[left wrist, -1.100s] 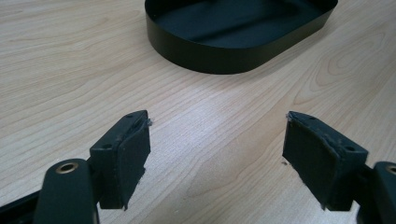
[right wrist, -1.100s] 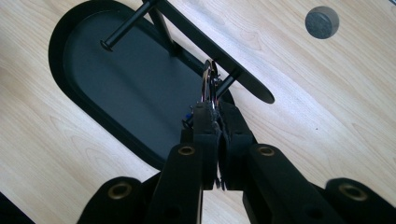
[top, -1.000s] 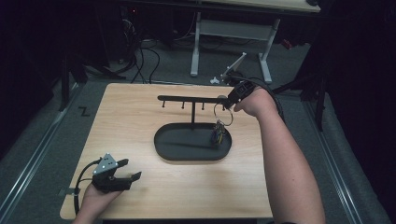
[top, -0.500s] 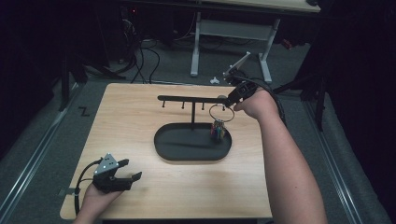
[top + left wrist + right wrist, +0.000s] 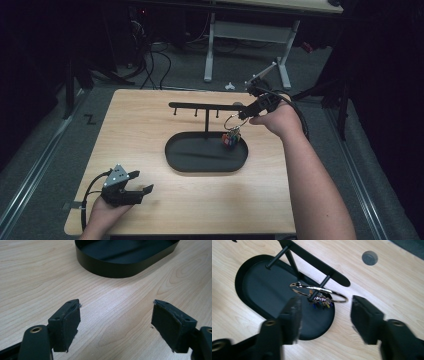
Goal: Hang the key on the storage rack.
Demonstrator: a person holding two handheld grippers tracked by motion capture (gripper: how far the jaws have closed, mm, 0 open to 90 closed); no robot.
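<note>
A black stand with a peg bar (image 5: 205, 106) rises from an oval black tray (image 5: 192, 162). A thin metal ring (image 5: 232, 121) with a small colourful charm (image 5: 230, 139) hangs on the bar's end peg (image 5: 325, 280), over the tray's right end. My right gripper (image 5: 248, 111) is just beside the ring (image 5: 319, 291). Its jaws have just been opening and stand apart on either side of the ring, with the pads (image 5: 293, 315) off it. My left gripper (image 5: 141, 183) rests open near the table's front left corner, nothing between its fingers (image 5: 71, 320).
The tray's near wall (image 5: 112, 267) lies ahead of the left gripper across bare wood. A grey round plug (image 5: 369, 257) sits in the tabletop behind the stand. Desk legs and cables stand on the floor beyond the table's far edge.
The right gripper's jaws have opened and let go of the ring, which now hangs from the end peg. The left gripper has stayed put.
</note>
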